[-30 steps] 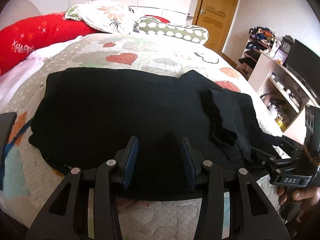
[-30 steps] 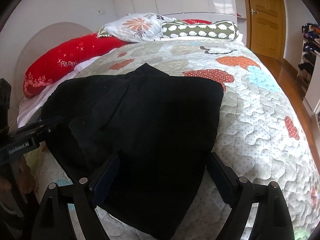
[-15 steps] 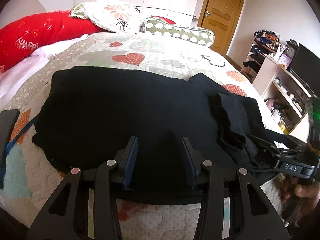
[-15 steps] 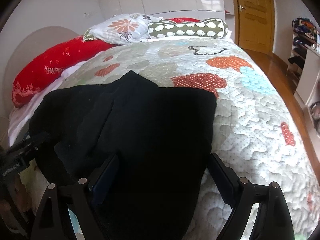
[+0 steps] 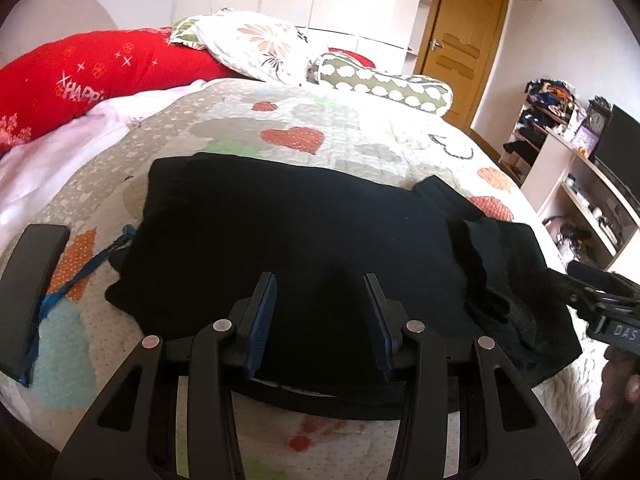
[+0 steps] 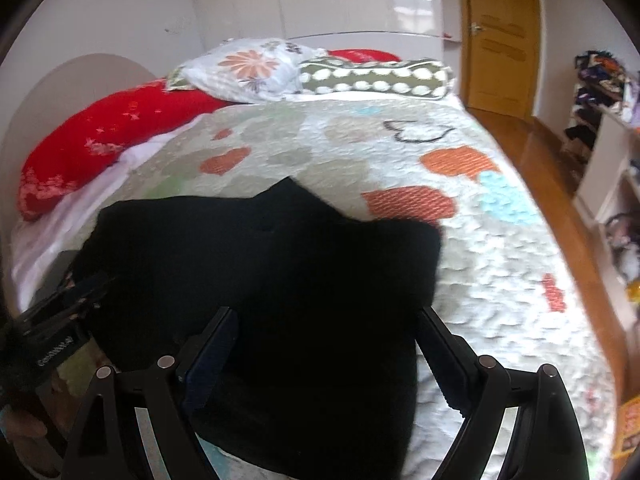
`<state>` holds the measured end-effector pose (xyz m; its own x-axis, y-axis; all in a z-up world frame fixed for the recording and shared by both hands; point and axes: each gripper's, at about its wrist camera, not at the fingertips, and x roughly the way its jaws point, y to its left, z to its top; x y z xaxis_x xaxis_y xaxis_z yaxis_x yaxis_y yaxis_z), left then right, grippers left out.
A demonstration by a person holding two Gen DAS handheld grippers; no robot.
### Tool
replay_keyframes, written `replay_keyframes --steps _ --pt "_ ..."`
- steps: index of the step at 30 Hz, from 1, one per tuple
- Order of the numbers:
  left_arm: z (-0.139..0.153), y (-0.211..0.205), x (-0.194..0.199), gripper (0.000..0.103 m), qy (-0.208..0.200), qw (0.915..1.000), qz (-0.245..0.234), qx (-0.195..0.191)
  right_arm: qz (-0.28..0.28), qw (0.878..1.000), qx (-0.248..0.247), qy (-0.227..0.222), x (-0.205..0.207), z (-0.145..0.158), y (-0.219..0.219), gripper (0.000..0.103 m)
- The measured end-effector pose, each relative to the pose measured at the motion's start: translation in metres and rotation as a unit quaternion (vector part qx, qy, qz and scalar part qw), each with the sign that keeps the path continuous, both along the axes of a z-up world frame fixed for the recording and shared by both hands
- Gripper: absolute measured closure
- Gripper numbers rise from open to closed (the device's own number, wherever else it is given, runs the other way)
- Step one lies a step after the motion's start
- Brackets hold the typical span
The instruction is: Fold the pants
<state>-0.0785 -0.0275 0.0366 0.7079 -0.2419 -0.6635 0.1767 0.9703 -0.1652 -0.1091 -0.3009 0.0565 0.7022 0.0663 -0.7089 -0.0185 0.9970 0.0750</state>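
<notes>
The black pants (image 5: 304,240) lie flat across the middle of the left wrist frame, spread wide on the patterned bed quilt (image 5: 360,148). Toward the right of the frame the cloth bunches into rumpled folds (a doubled-over layer); its near edge reaches the bed's edge.

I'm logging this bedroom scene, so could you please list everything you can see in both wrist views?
pants: one, black, spread flat on the quilt, near edge
quilt: one, pale with orange and teal patches, covering the bed
long pillow: one, red, far left at the bed's head
floral pillow: one, white, at the head
bolster: one, green with white dots, beside the floral pillow
door: one, wooden, far right
shelves: one unit, pale, cluttered, right side
left gripper: black, part open, empty, over the pants
right gripper: black, wide open, empty, over the pants
</notes>
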Motion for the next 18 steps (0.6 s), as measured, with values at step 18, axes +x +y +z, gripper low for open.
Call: replay_keyframes --steps 18 --pt "0.001 0.017 0.001 0.042 0.005 0.9992 0.023 -0.032 0.086 0.996 0.014 0.019 0.007 -0.032 0.03 0.051"
